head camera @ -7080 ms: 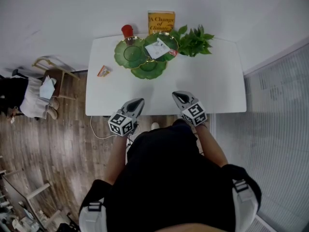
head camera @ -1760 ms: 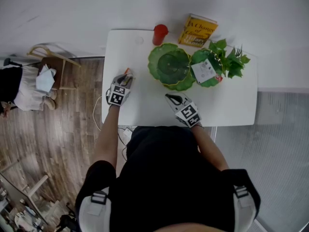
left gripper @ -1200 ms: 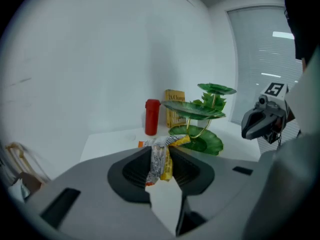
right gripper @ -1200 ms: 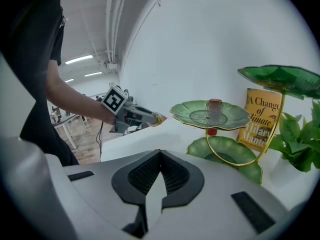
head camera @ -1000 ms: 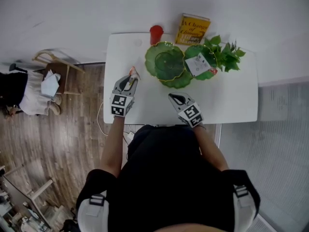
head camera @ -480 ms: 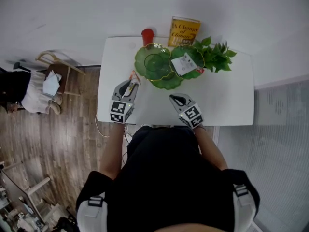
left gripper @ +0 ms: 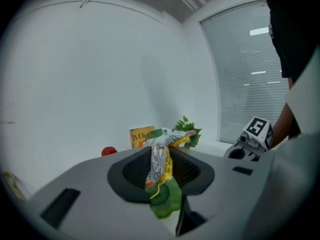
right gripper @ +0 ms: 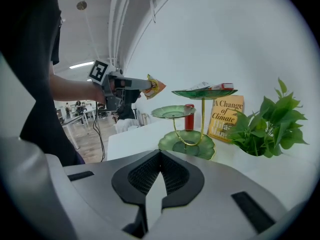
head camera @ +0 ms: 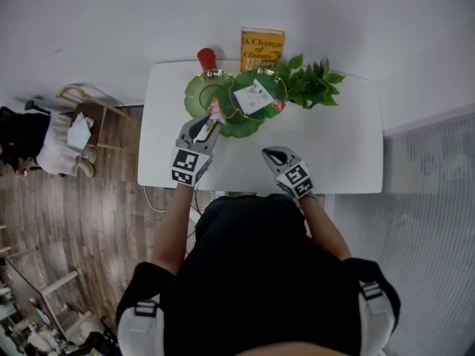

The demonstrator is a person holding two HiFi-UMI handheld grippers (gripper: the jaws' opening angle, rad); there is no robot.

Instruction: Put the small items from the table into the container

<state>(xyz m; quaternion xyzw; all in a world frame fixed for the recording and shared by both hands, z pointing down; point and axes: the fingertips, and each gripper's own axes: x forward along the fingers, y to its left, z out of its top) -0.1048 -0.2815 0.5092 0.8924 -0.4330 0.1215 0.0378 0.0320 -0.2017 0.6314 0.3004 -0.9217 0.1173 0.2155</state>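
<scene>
Orange and silver, a packet (head camera: 216, 113) was pinched in our left claw (head camera: 208, 124), the green stand (head camera: 194, 101) just ahead; our right claw (head camera: 272, 154) was pressed together.

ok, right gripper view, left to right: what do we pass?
left gripper → snack packet in its jaws → red cup → yellow book → green plant. The tiered green stand spans the middle, so it's left out.

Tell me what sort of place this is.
Probably an office or studio room: a white table stands against a bare wall, window blinds run beside it, and more desks stand farther back on a wood floor.
</scene>
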